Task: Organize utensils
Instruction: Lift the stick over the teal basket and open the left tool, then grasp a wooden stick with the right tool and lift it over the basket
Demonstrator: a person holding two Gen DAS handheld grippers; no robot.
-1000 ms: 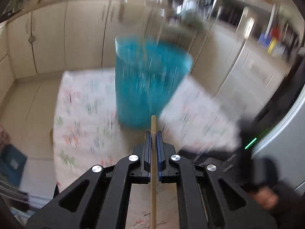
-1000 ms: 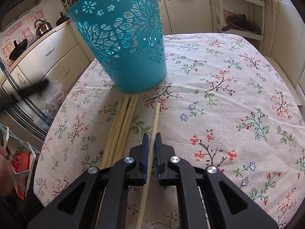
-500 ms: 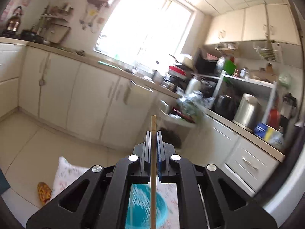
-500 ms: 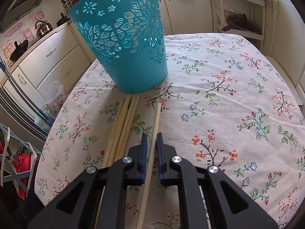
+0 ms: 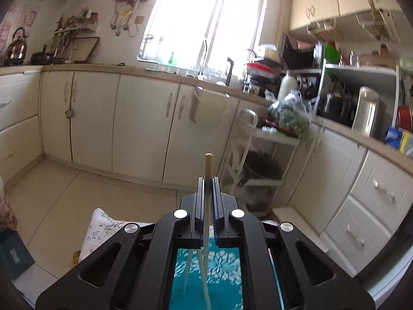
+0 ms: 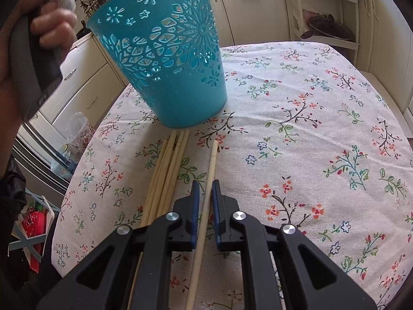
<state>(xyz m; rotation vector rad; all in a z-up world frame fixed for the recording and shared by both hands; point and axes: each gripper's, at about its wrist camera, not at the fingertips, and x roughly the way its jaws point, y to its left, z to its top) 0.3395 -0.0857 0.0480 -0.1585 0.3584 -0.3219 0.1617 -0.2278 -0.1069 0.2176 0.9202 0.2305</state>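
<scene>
basket [image 6: 165, 59]: teal, cut-out flowers | tablecloth [image 6: 296, 129]: white, floral print | chopsticks [image 6: 167, 170]: pale wood

Pale, matt wooden chopsticks [image 6: 167, 170] on rough woven cloth [image 6: 309, 98] printed with little flowers. At 12 o'clock, a smooth, slightly shiny blue plastic basket [image 6: 165, 59] (full of cut-out holes). Black matt plastic gripper [image 6: 205, 188] with shiny round metal screws, ribbed blue pads [image 6: 215, 206].

My table wears a floral cloth [image 6: 296, 108]. On it stands the teal basket [image 6: 170, 59]; just before its base lie a bundle of chopsticks [image 6: 167, 170] and, beside them, a single chopstick [image 6: 210, 170].
</scene>
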